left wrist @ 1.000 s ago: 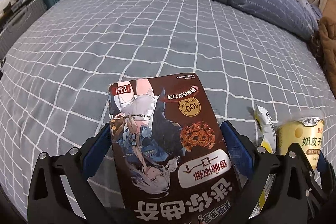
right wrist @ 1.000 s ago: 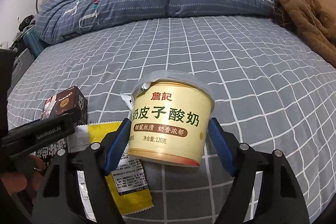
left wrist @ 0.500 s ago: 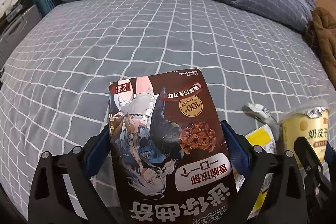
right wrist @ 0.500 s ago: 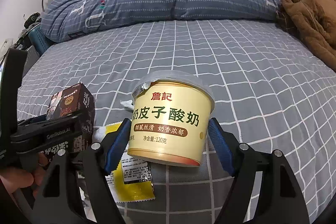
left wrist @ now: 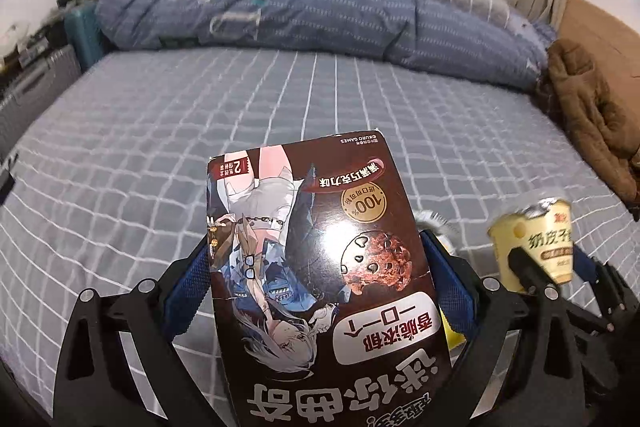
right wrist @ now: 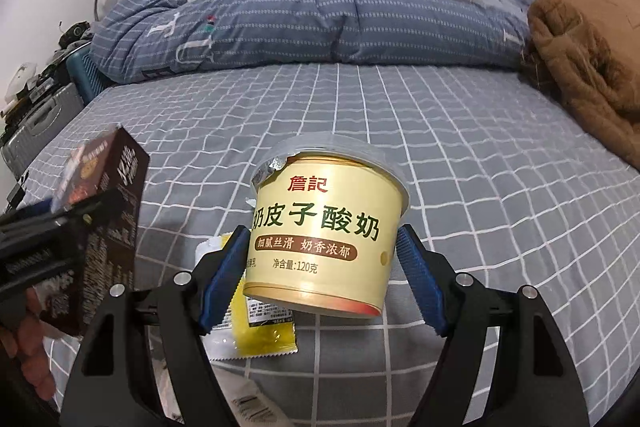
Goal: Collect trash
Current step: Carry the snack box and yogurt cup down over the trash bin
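Cookie box (left wrist: 320, 267) and yogurt cup (right wrist: 324, 231) pinched in jaws, above the bed (right wrist: 460, 147).
Both grips should be kept firm; yellow wrapper (right wrist: 264, 335) remains below the cup.

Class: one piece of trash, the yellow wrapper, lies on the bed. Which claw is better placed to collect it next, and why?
Neither is free: the left claw holds the cookie box, the right claw the yogurt cup. The right is nearer; the yellow wrapper lies just below it.

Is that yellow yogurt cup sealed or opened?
Opened: the yogurt cup's foil lid is peeled up at one rim edge.
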A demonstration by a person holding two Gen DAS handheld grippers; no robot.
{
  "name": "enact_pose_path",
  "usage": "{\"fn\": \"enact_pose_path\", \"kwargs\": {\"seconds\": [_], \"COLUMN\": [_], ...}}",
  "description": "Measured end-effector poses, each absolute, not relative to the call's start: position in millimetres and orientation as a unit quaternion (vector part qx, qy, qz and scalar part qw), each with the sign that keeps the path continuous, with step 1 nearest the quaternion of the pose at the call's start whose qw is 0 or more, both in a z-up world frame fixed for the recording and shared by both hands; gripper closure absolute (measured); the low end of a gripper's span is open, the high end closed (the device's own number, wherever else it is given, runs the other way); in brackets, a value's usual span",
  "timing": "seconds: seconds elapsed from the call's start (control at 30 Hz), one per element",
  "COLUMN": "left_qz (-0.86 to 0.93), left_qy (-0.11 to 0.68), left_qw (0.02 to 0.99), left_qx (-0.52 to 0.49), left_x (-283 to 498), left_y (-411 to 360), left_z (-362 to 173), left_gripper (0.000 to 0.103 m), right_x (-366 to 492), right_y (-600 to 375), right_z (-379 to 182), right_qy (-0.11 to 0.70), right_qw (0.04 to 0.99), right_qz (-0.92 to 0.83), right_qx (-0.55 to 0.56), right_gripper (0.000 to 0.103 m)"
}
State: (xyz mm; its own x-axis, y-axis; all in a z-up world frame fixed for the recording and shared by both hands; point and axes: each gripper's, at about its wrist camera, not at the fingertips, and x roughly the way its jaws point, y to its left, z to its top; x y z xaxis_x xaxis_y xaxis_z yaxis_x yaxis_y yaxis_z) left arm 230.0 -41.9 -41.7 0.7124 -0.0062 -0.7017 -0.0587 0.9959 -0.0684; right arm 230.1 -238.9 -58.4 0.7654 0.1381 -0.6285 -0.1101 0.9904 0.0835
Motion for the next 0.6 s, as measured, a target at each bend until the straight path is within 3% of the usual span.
{"fn": "enact_pose_path", "kwargs": {"seconds": [0.17, 0.6], "left_qz": [-0.009, -0.014], "left_qy": [0.337, 0.342], "left_qw": [0.940, 0.939], "left_qx": [-0.056, -0.041], "left_x": [211.2, 185.0], "left_y": [-42.5, -49.2], "left_z": [-13.9, -6.5], "left_gripper": [0.009, 0.009], "right_x": [214.9, 179.2], "right_y": [-236.8, -237.0], "right_z": [-44.5, -25.3], "right_qy": [0.322, 0.308], "right_qw": [0.944, 0.948], "right_qz": [0.073, 0.079], "right_qx": [0.018, 0.019], "right_gripper": [0.031, 0.031]}}
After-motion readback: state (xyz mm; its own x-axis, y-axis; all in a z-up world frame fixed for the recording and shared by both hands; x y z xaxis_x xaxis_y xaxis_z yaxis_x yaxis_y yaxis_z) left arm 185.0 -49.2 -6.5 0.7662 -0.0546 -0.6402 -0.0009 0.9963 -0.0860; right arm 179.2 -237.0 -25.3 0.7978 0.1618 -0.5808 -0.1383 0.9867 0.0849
